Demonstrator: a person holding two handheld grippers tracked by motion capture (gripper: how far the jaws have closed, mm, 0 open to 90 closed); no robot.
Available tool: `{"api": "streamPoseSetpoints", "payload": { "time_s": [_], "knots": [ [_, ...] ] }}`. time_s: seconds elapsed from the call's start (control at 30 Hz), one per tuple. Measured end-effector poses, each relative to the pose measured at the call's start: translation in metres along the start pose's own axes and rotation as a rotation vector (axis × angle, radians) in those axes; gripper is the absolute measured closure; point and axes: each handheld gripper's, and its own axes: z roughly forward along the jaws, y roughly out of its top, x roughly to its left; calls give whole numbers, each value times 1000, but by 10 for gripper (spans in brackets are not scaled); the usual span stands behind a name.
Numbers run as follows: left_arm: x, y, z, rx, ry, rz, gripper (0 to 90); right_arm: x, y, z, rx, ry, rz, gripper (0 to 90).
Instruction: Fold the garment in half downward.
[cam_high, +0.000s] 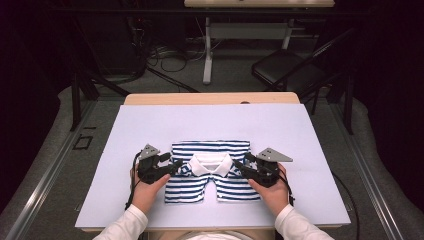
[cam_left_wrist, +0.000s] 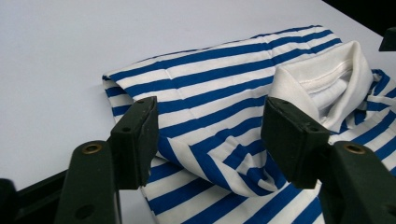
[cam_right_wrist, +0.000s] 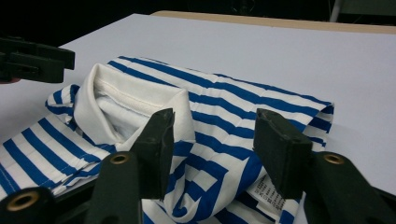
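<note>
— Okay, where's the striped shirt (cam_high: 212, 170)?
— Folded mid-table (cam_high: 300, 130). My left gripper (cam_left_wrist: 210, 140) pinches a raised fold at its shoulder; my right gripper (cam_right_wrist: 212, 149) pinches bunched cloth beside the white collar (cam_right_wrist: 126, 105).

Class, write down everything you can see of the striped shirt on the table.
The striped shirt is small, of soft knit-looking cloth in blue and white bands, with a plain white collar standing open. It lies folded flat on the white table cover, sides turned in. A printed label shows at one fold. The left gripper and right gripper each straddle a bunched fold beside the collar; whether the jaws pinch it is unclear.
</note>
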Motion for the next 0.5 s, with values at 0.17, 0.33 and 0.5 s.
{"api": "streamPoseSetpoints", "payload": {
  "time_s": [0.17, 0.33, 0.5],
  "knots": [
    [0, 3, 4, 6, -12, -5, 444, -2, 1, 4, 13, -13, -19, 600],
    [-2, 6, 9, 21, -23, -13, 513, -4, 1, 10, 42, -14, -20, 696],
    [-6, 8, 16, 44, -21, -1, 604, -3, 2, 17, 77, -26, -33, 749]
  ]
}}
